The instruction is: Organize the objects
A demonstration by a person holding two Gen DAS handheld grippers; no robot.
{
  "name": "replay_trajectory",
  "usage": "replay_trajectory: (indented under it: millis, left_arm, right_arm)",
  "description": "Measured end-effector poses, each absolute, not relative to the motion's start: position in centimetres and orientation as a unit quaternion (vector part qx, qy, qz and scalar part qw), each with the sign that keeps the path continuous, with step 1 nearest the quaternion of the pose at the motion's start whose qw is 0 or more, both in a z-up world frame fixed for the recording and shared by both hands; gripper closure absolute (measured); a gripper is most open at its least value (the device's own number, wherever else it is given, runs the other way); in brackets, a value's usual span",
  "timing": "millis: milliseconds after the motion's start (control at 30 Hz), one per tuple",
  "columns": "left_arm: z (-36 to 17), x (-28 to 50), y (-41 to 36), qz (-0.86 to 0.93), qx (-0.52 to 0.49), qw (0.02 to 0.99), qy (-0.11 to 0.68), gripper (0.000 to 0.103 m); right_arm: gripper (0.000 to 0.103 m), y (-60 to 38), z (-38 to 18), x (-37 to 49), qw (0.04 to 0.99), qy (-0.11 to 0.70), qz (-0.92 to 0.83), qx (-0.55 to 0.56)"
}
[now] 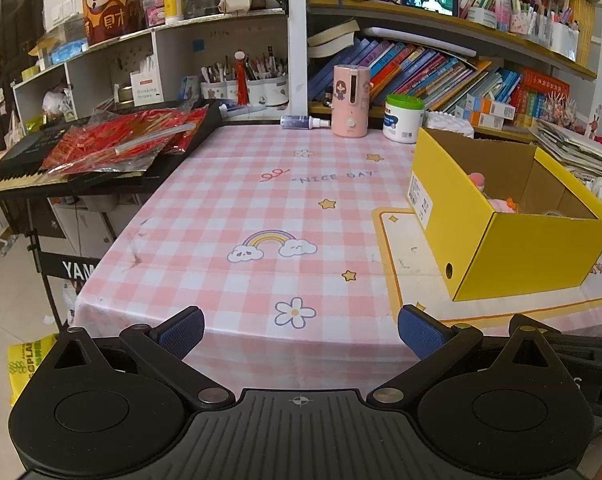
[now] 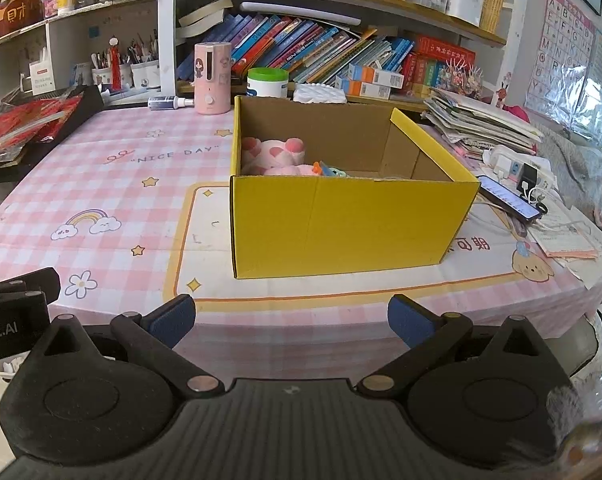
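Observation:
A yellow cardboard box (image 2: 341, 224) stands open on a white mat on the pink checked tablecloth (image 2: 101, 176). It holds a pink and white plush toy (image 2: 273, 152) and small colourful items (image 2: 329, 170). In the left wrist view the box (image 1: 513, 240) is to the right, with pink items (image 1: 497, 200) inside. My left gripper (image 1: 301, 330) is open and empty above the table's front edge. My right gripper (image 2: 291, 320) is open and empty, in front of the box and apart from it.
At the back stand a pink dispenser (image 2: 211, 78), a green-lidded white jar (image 2: 267, 82) and a spray bottle (image 2: 169, 102). A keyboard with red packets (image 1: 113, 144) lies left. Papers (image 2: 481, 124), a phone (image 2: 509, 198) and a power strip lie right. Bookshelves stand behind.

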State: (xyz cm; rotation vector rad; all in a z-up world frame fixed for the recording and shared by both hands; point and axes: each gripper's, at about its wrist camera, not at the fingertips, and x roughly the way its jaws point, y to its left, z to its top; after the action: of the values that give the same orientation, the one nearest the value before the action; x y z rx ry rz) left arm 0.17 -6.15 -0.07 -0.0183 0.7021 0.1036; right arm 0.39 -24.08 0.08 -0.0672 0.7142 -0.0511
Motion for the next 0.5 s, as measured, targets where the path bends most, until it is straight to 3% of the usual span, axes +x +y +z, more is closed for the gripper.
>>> replay_trajectory:
  millis: [500]
  left_arm:
    - [-0.26, 0.02, -6.24, 0.056, -0.005, 0.937, 0.345, 0.000]
  right_arm:
    - [0.000, -24.14, -0.04, 0.40, 0.935, 0.353, -0.025, -0.033]
